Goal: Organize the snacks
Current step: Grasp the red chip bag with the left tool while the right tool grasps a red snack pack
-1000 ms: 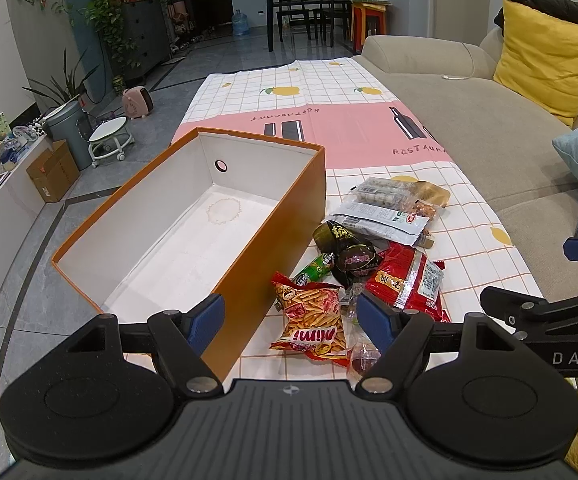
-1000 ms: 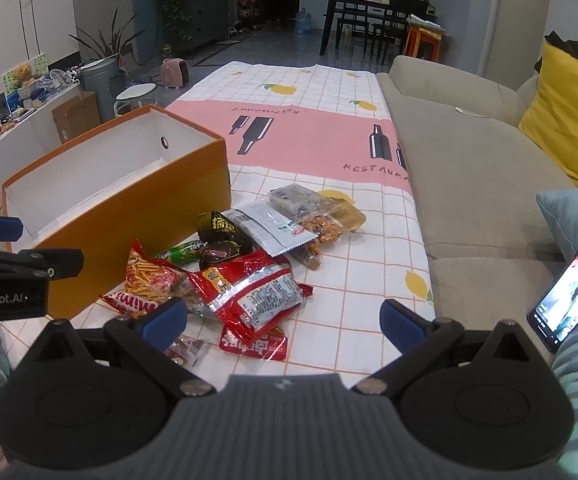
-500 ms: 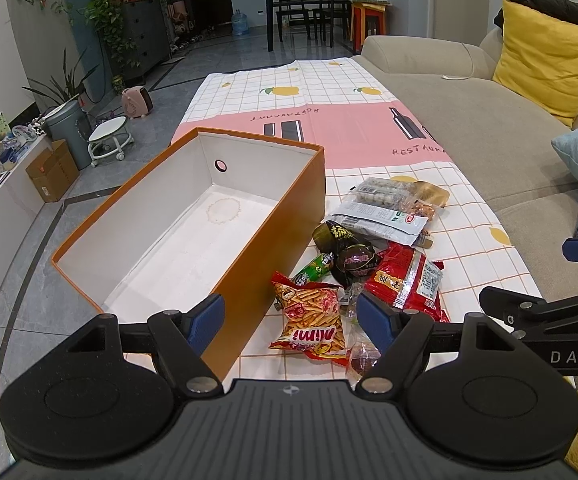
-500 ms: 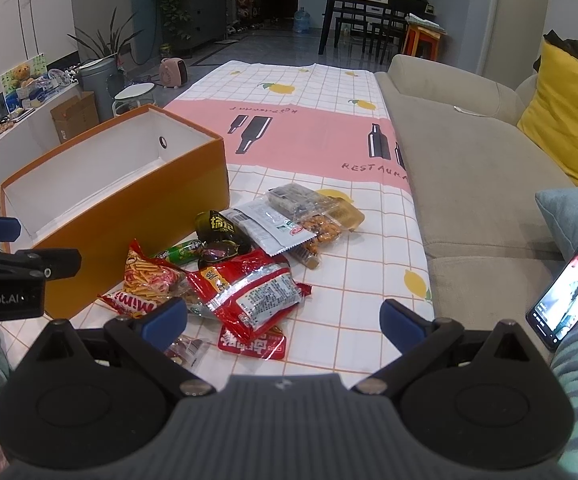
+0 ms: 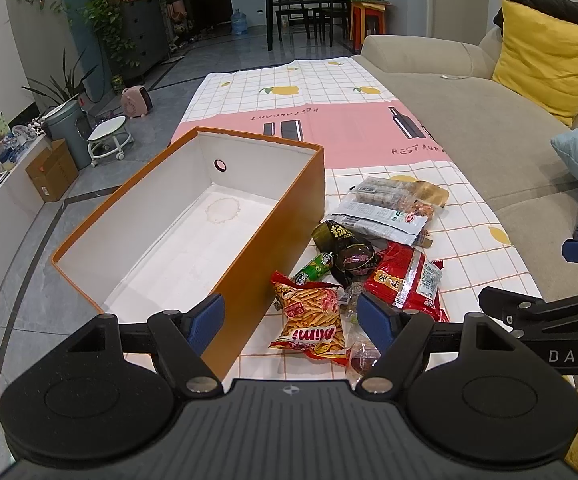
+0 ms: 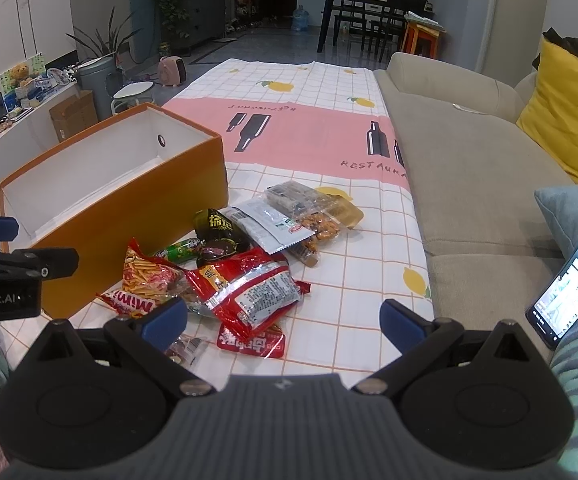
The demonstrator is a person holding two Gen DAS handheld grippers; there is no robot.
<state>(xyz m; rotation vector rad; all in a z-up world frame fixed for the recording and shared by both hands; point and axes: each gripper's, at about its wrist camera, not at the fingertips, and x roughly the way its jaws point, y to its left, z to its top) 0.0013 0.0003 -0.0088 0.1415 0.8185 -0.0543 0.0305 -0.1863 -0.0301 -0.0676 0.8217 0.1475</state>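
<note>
Left wrist view: the left gripper [image 5: 289,316] is wide open and holds nothing. Just ahead, beside the empty orange box [image 5: 273,240], lies the "Mimi" chip bag [image 5: 309,314]. It looks light and crinkly; I would pinch its sealed edge.

Right wrist view: the right gripper [image 6: 283,316] gapes empty above the red packet [image 6: 249,286], probably slippery. The tablecloth [image 6: 309,136] reads "RESTAURA".

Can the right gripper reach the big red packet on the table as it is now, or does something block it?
Probably yes. The right gripper is open and empty, and the big red packet lies on top of the pile just ahead of it, with nothing over it. The orange box stands off to the left.
</note>
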